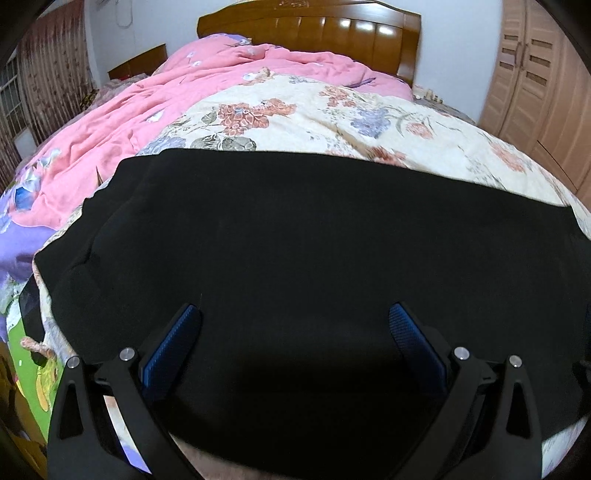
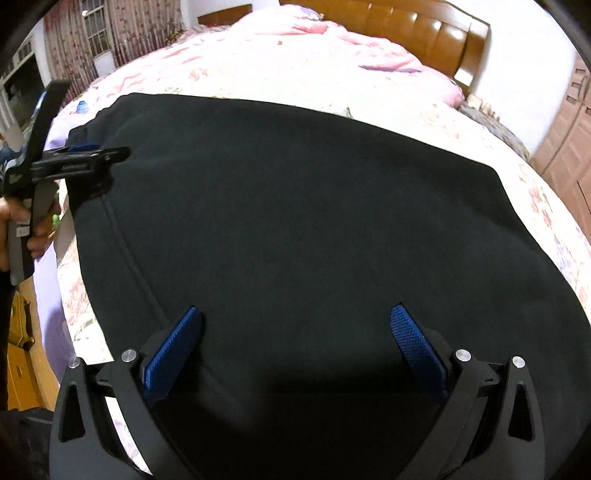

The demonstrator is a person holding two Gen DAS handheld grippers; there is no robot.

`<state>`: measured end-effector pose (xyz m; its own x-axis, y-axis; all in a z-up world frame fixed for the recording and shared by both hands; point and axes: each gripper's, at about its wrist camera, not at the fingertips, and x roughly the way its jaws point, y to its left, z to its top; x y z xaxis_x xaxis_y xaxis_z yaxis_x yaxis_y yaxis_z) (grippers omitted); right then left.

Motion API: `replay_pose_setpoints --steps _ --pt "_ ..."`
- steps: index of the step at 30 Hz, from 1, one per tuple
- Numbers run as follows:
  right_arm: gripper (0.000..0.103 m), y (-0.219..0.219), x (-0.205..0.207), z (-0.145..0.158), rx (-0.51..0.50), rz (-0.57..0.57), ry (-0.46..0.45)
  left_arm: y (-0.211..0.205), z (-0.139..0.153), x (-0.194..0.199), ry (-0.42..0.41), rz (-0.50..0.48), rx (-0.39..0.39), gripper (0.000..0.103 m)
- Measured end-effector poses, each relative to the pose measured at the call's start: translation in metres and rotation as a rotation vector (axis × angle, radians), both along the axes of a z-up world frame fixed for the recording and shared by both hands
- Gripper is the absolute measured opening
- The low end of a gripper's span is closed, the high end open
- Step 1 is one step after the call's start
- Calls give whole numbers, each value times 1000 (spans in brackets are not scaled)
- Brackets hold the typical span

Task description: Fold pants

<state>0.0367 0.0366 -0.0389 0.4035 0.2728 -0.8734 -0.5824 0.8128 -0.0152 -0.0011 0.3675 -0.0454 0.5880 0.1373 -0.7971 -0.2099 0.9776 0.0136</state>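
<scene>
While both grippers hover low over the bed, the black pants [image 1: 295, 240] lie spread flat across the floral quilt [image 1: 369, 118], filling most of each view. Left gripper [image 1: 295, 314]: fingers spread wide, blue pads [image 1: 173, 350] facing inward, nothing between them; the black fabric lies below and ahead of the fingertips, and contact cannot be confirmed. Right gripper [image 2: 295, 317]: fingers likewise spread wide, empty, with the pants beneath and stretching forward between the pads [image 2: 417, 347]. A seam [image 2: 125, 251] runs along the fabric toward the right gripper's left finger. In the right wrist view the left gripper [image 2: 110, 153] appears at the far left edge of the pants, held by a hand [image 2: 22, 229]. A pink duvet [image 1: 184, 85] lies beyond the quilt, before the wooden headboard [image 1: 314, 29].
</scene>
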Motion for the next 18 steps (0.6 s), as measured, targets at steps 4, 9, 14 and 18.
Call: replay_pose_setpoints --steps 4,9,14,18 --pt "99 36 -8 29 -40 48 -101 8 22 -41 -79 -30 -27 101" --pt "99 153 -21 54 57 365 -180 92 43 -117 -228 238 -169 101" --pt "84 270 -27 42 80 586 -171 168 37 -184 -185 581 -211 101" --pt "72 325 -38 27 56 671 -184 170 37 -206 -176 602 -187 101"
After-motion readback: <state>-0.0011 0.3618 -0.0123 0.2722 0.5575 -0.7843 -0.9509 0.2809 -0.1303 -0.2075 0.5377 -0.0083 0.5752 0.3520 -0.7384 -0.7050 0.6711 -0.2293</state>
